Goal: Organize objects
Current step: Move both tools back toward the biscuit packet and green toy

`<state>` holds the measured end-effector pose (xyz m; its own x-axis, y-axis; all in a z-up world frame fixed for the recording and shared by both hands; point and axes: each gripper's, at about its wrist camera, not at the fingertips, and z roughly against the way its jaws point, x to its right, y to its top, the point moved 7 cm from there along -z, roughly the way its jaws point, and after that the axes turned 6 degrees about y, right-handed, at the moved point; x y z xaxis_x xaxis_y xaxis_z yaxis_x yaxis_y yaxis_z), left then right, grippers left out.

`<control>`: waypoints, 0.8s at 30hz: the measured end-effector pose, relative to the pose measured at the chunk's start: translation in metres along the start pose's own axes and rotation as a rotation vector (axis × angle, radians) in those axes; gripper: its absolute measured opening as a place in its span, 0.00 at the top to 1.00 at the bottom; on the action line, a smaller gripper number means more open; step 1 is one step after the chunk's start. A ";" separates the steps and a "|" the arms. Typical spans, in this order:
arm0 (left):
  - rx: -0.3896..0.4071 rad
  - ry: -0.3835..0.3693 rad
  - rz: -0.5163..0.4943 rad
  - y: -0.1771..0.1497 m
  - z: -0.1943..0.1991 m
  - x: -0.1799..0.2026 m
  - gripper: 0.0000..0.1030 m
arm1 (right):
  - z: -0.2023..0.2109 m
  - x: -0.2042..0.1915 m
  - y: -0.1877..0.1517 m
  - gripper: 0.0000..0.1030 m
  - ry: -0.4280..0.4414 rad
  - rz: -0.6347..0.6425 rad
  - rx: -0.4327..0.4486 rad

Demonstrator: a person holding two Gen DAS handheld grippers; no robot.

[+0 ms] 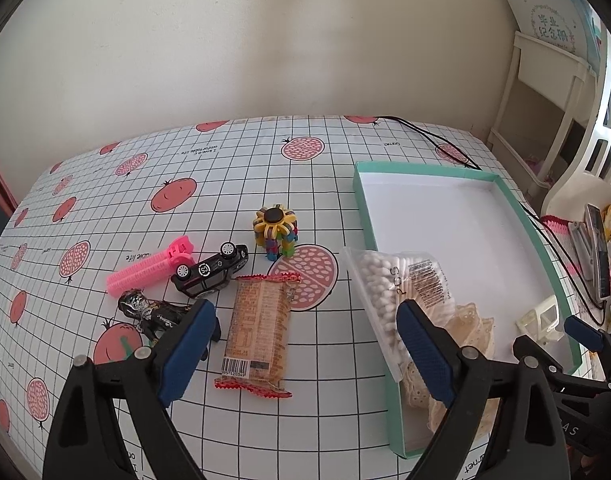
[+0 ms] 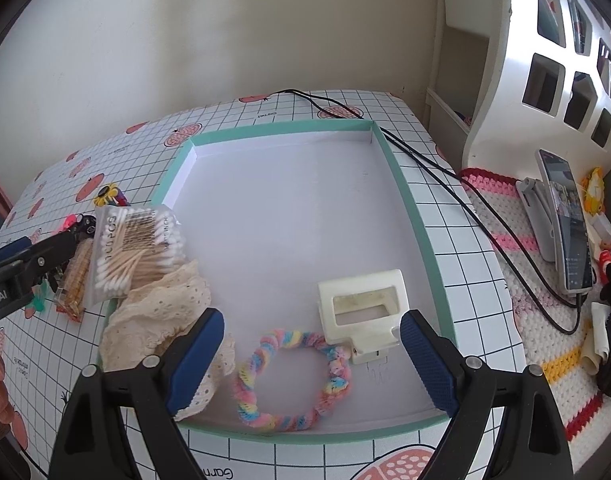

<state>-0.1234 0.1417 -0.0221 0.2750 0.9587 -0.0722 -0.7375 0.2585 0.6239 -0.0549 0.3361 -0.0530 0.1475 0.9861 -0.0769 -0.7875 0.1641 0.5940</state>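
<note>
A teal-rimmed box (image 1: 425,169) (image 2: 281,130) with a white floor holds a cream lace cloth (image 2: 157,312), a pastel fuzzy ring (image 2: 293,380) and a cream plastic clip (image 2: 361,308). A cotton swab bag (image 1: 389,284) (image 2: 133,248) leans over the box's left rim. Left of the box lie an orange snack packet (image 1: 257,328), a black toy car (image 1: 211,272), a pink hair roller (image 1: 153,266), a dark foil wrapper (image 1: 149,312) and a colourful block toy (image 1: 275,232). My left gripper (image 1: 305,354) is open over the snack packet. My right gripper (image 2: 311,364) is open above the ring.
A black cable (image 2: 445,172) runs along the box's right side to a phone on a stand (image 2: 565,220) over a crocheted mat (image 2: 545,332). A white shelf unit (image 2: 553,60) stands at the far right. The wall backs the fruit-patterned tablecloth (image 1: 245,160).
</note>
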 end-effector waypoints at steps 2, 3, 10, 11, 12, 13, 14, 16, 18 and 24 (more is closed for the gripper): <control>0.003 0.009 -0.001 0.000 0.000 -0.003 0.10 | 0.000 -0.002 0.001 0.11 0.000 0.002 0.002; 0.011 0.017 -0.001 0.001 0.000 -0.005 0.10 | 0.001 -0.004 0.001 0.11 0.001 0.003 0.003; 0.017 0.054 0.075 0.004 -0.002 -0.031 0.10 | 0.004 -0.026 0.004 0.11 0.011 0.033 0.012; 0.013 0.064 0.090 0.002 -0.003 -0.036 0.10 | 0.004 -0.031 0.005 0.11 0.014 0.046 0.015; 0.007 0.075 0.107 0.002 -0.004 -0.041 0.10 | 0.005 -0.037 0.006 0.11 0.019 0.057 0.018; 0.002 0.086 0.122 0.001 -0.006 -0.047 0.10 | 0.005 -0.044 0.006 0.11 0.026 0.068 0.019; 0.000 0.099 0.138 0.001 -0.006 -0.053 0.10 | 0.005 -0.050 0.007 0.11 0.033 0.077 0.020; -0.002 0.123 0.164 0.001 -0.007 -0.065 0.10 | 0.006 -0.063 0.007 0.11 0.047 0.098 0.020; -0.005 0.141 0.193 0.000 -0.008 -0.077 0.10 | 0.006 -0.076 0.007 0.11 0.059 0.119 0.022; -0.040 0.185 0.275 -0.005 -0.011 -0.110 0.10 | 0.007 -0.112 0.006 0.11 0.086 0.175 0.019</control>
<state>-0.1566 0.0361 -0.0262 -0.0514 0.9975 -0.0475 -0.7932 -0.0119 0.6088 -0.0718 0.2264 -0.0354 -0.0435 0.9983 -0.0389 -0.7850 -0.0100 0.6195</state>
